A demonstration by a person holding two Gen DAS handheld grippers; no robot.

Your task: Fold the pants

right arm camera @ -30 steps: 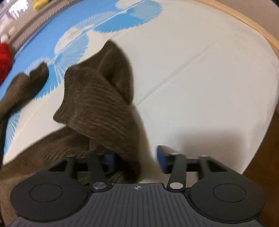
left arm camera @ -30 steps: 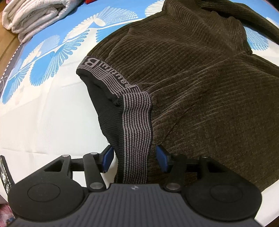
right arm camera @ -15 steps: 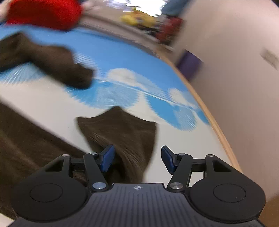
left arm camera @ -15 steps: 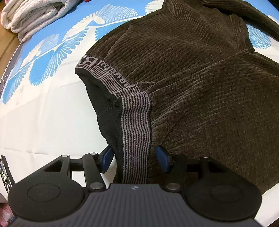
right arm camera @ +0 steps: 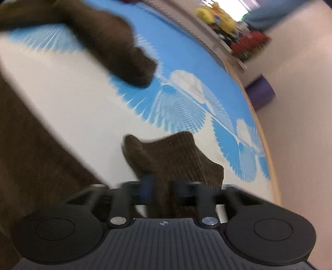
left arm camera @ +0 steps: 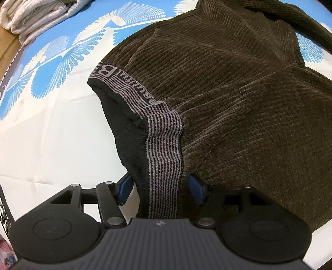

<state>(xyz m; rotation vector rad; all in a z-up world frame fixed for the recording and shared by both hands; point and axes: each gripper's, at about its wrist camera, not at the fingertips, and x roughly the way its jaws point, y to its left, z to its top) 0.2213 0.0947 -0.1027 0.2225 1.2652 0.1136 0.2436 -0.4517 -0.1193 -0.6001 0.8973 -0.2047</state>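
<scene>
Two tongs: left tongs are spreading wider around the striped waistband, pads off it; right tongs are pinching a leg cuff.
Pants: lying across the bed, cuff nearing its wooden edge.
Risk: waistband is sitting unheld, so any pull could be dragging everything askew.
Room: folded quilt sitting at a far corner; toys crowding a shelf.

One pair of brown pants is lying on one bedsheet, with one folded white blanket sitting nearby and two grippers showing.
</scene>
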